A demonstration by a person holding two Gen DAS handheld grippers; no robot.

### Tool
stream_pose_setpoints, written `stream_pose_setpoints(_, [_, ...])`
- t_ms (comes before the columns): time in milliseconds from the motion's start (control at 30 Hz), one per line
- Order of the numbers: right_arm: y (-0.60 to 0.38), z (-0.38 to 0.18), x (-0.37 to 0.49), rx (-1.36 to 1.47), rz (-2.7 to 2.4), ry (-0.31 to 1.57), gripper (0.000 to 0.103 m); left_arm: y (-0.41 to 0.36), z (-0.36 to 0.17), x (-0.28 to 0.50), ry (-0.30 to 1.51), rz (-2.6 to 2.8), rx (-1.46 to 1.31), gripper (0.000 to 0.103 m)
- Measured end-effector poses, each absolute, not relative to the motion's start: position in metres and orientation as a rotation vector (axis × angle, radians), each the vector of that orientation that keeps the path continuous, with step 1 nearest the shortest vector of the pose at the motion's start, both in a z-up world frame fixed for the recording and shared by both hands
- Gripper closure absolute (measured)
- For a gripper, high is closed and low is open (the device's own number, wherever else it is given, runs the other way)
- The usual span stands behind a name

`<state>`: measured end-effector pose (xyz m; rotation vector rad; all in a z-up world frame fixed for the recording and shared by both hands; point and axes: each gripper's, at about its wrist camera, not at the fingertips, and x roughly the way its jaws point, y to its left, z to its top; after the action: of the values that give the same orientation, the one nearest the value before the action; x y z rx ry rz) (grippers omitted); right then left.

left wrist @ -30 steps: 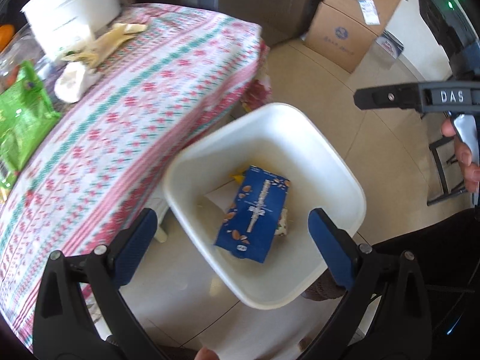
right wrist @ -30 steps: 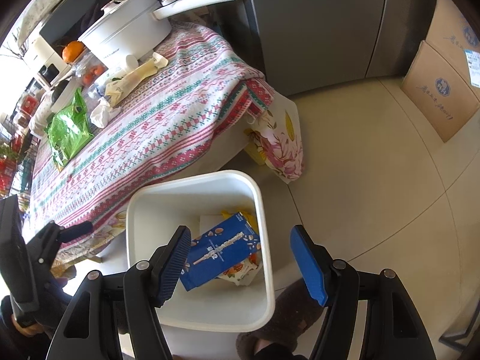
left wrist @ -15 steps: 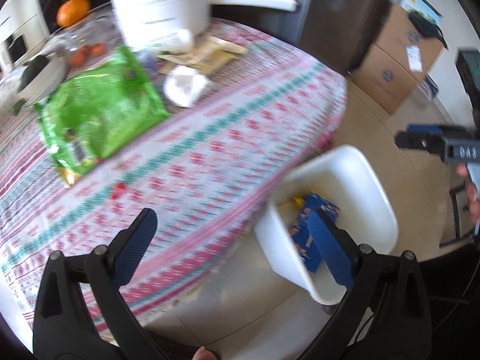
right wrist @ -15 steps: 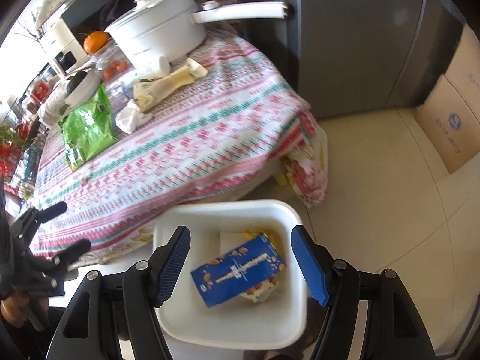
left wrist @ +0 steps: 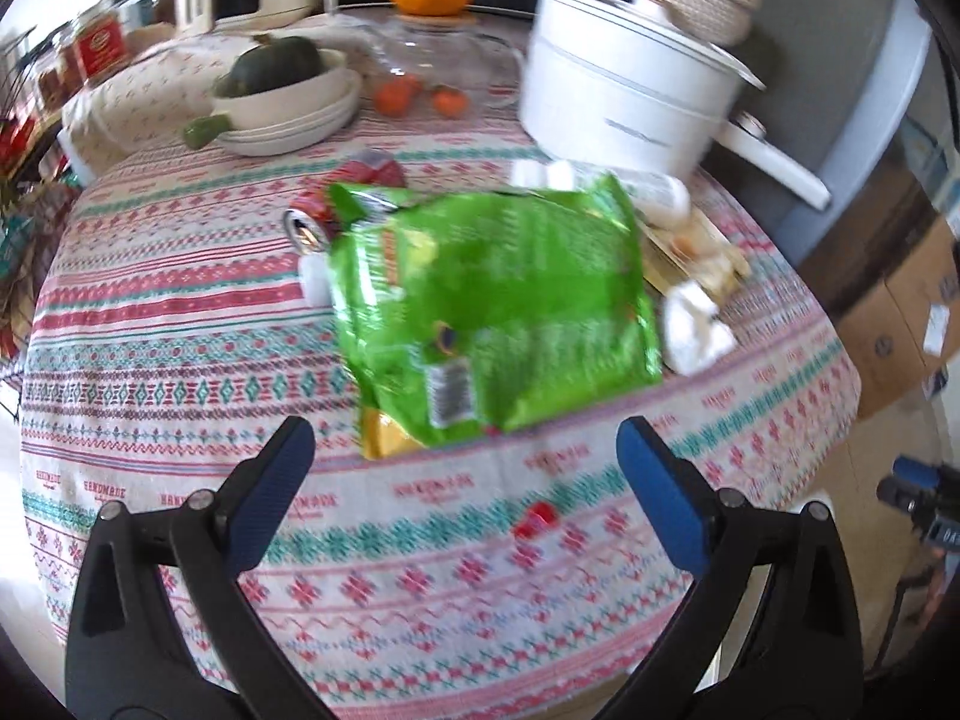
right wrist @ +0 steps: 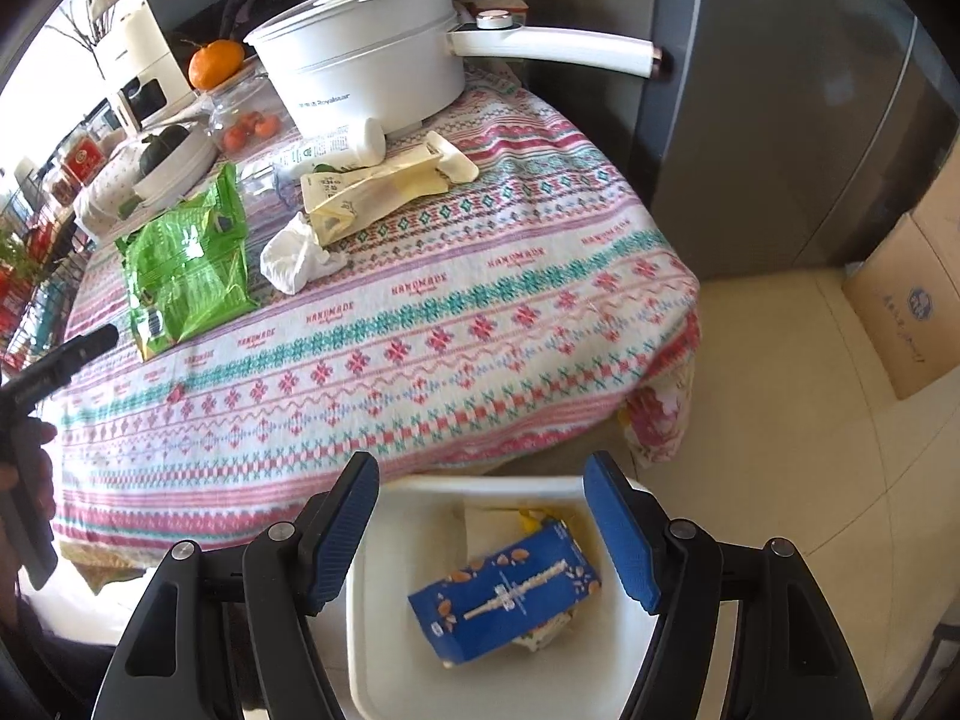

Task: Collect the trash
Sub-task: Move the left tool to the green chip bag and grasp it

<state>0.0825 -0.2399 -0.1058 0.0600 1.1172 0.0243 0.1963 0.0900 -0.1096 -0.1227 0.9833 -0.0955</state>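
Left gripper (left wrist: 465,456) hangs over the near edge of the table (left wrist: 420,570), tilted down toward the green bag (left wrist: 498,312), its 2 blue pads wide apart with nothing between them. In the right view a hand (right wrist: 24,456) holds it by the black handle at the left edge.

Right gripper (right wrist: 480,510) points steeply down over the white bin (right wrist: 384,600) on the floor beside the table, jaws spread wide and empty. A blue carton (right wrist: 504,594) lies in the bin.

On the cloth, the bag lies flat, a barcode near its lower edge; a red can (left wrist: 324,216) sits just behind it, a crumpled tissue (right wrist: 297,258) and a cream wrapper (right wrist: 372,192) beside it. The cloth repeats the word "HANDMADE". The white pot (right wrist: 366,78) reads "Royalstar".
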Motion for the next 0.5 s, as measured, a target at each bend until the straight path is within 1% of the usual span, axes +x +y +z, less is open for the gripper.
stream_pose_setpoints(200, [-0.222, -0.119, 0.11, 0.081, 0.018, 1.144, 0.031, 0.123, -0.137, 0.222, 0.986, -0.076, -0.277, 0.003])
stream_pose_setpoints(333, [-0.206, -0.125, 0.125, 0.045, 0.001, 1.143, 0.031, 0.134, -0.154, 0.236, 0.997, -0.107, -0.351, 0.003])
stream_pose_setpoints(433, [-0.196, -0.129, 0.135, 0.019, -0.005, 1.141, 0.031, 0.135, -0.166, 0.246, 1.016, -0.138, -0.376, 0.009])
stream_pose_setpoints(467, [-0.193, -0.131, 0.138, 0.014, -0.005, 1.14, 0.031, 0.134, -0.168, 0.248, 1.021, -0.148, -0.384, 0.013])
stream_pose_setpoints(500, [-0.19, -0.133, 0.14, 0.011, -0.005, 1.14, 0.031, 0.134, -0.17, 0.248, 1.025, -0.152, -0.389, 0.021])
